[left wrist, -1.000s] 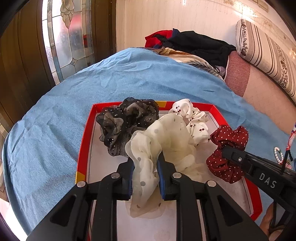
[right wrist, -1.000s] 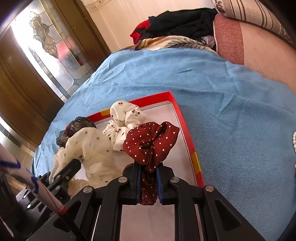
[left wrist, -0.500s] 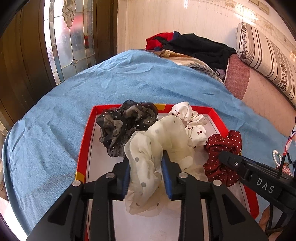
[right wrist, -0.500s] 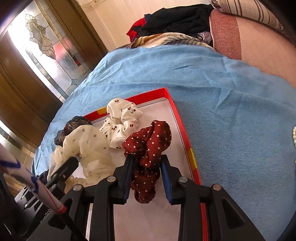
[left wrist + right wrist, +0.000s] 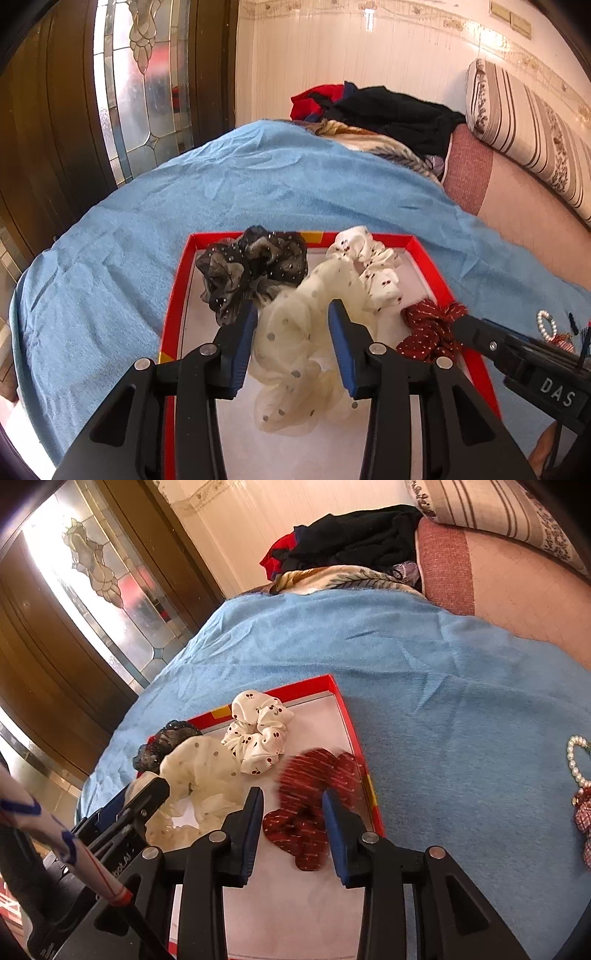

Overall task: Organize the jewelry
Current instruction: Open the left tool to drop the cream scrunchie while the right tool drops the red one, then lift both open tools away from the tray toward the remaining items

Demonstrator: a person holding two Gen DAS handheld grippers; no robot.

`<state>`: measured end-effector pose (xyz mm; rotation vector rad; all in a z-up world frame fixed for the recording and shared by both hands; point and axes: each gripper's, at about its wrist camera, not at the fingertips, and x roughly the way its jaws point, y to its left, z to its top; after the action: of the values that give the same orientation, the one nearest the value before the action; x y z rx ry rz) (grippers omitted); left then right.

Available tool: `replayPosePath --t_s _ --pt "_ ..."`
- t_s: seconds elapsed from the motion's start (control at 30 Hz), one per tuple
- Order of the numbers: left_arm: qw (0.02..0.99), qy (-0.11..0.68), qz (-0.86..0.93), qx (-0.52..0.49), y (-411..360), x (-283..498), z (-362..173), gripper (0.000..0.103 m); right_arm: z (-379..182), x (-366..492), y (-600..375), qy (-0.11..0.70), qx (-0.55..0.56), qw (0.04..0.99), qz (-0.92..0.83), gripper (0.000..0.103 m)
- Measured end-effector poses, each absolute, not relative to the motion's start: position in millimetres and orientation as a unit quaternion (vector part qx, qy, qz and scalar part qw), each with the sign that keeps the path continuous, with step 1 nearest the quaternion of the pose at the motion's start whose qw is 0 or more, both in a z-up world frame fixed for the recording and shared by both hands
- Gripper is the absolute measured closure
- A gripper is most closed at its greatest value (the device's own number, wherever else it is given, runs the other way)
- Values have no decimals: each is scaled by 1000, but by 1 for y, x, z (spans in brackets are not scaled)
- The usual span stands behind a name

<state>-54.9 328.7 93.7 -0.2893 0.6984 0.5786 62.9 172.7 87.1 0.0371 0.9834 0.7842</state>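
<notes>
Blue pads on my left gripper stand part-way open, its jaws having just been opening, and the cream scrunchie lies between them without being squeezed. It is sheer, ruffled fabric with scattered grey dots, slumped on the pale floor of the red-rimmed tray. My right gripper has likewise just been opening; its jaws stand apart around the dark red scrunchie, white-dotted and blurred at its far end, lying near the tray's right rim. I cannot tell for certain whether either pad brushes the cloth, but neither presses it.

Just beyond the cream one, touching it, sits a white scrunchie printed with small cherries, and to its left a black gauzy scrunchie with pale specks, against the tray's far rim. The tray rests on a blue blanket spread over a bed. Off to the right on the blanket lies a pearl bracelet. Farther back are heaped dark clothes and a striped bolster.
</notes>
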Motion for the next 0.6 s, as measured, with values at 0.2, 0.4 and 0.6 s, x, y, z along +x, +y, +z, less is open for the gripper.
replayPosePath --t_s 0.2,0.4,0.6 --pt "902 308 272 -134 317 -56 108 63 95 54 140 457 41 811 364 67" --pt "912 306 246 -119 292 -47 110 63 97 47 101 459 60 815 350 67" --pt "920 311 219 -98 261 -33 108 63 97 48 60 459 83 819 333 67"
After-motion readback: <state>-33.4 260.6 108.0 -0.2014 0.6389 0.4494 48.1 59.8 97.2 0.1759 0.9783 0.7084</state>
